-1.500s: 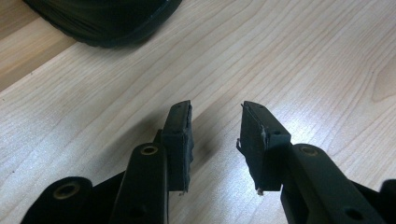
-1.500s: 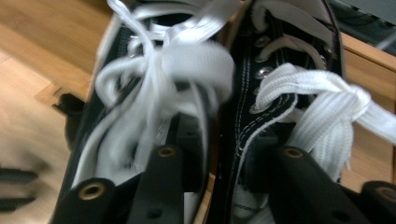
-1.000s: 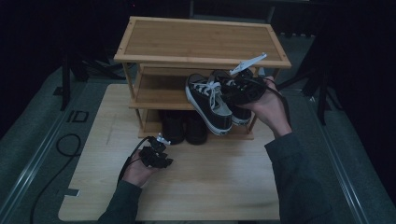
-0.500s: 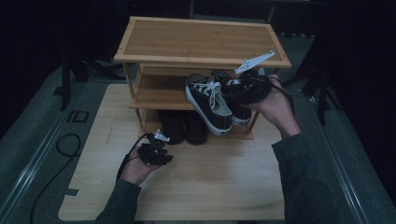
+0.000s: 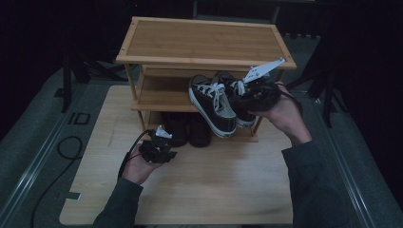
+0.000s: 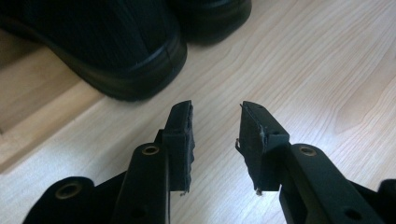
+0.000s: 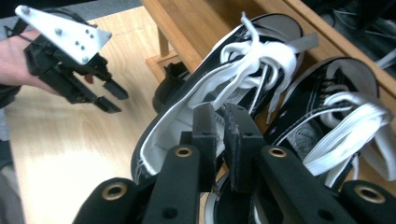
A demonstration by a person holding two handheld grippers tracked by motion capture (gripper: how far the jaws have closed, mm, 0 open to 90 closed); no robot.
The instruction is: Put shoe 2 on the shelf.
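Right tongs [image 7: 219, 116] just closed, clamped on the sneaker [image 5: 211, 107] collar at the middle shelf [image 5: 157, 92], left tongs [image 6: 215, 135] apart, empty, near black shoes [image 6: 116, 42]; probably lift next, clearing the shelf edge.

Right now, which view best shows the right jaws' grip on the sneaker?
The right gripper view: the right gripper pinches the sneaker at its heel collar. The high view shows the hand covering that grip. The left gripper view looks at dark shoes.

Sneaker [image 5: 213, 105]: black cloth upper, white woven laces, smooth rubber sole. Rack [image 5: 204, 42] and table [image 5: 223, 185]: light matt wood, visible grain. Dark shoe [image 6: 116, 51]: matt, faintly textured.
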